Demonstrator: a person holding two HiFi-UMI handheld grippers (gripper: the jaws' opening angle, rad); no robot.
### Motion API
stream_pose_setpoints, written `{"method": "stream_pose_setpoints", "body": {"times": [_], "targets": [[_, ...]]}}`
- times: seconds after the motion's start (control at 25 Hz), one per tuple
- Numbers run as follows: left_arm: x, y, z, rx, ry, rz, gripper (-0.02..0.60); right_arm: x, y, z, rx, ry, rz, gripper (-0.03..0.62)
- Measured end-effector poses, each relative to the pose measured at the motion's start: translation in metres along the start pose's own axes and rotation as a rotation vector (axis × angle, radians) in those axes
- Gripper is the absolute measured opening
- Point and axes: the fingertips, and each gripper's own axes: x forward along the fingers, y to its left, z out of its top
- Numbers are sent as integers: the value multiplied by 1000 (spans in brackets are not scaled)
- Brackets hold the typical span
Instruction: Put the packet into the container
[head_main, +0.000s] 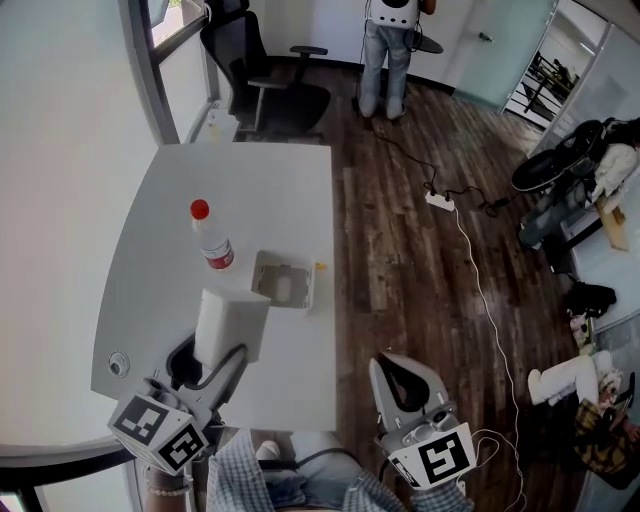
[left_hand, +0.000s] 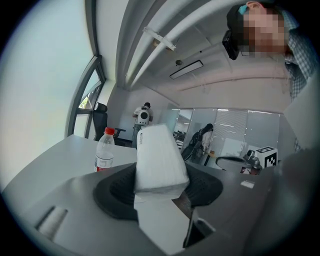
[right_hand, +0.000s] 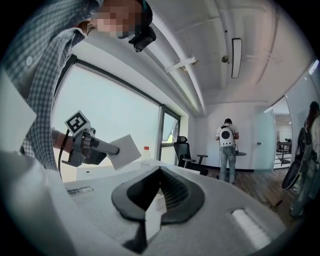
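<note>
Smooth white packet (head_main: 228, 322) in soft plastic wrap; clear plastic bottle (head_main: 212, 240); matt white surface (head_main: 180, 190); dark wood-plank floor (head_main: 400, 260), faintly glossy.

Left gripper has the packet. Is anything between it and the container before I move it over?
Nothing visible stands in the way. The packet, held in the left gripper, sits just short of the open container, with only bare table between them. The bottle stands left of the container, off the direct line.

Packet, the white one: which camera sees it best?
The left gripper view: the packet fills the middle, pinched between the fingers. The head view shows it from above, smaller; the right gripper view shows it tiny and far off.
</note>
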Motion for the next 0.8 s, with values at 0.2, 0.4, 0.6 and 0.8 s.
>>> {"method": "stream_pose_setpoints", "body": {"times": [0.2,0.4,0.6,0.8], "targets": [[31,-1,2,8,15,-11,264,6,-18,-9,16,12,-5,-2],[52,-2,-3,12,42,-11,264,7,-31,-17,28,24,-8,-2],[70,4,-11,4,65,-1,264,13,-38,-27,37,38,10,-2],[86,11,-16,13,93,18,265,17,-44,-33,51,38,23,-2]]}}
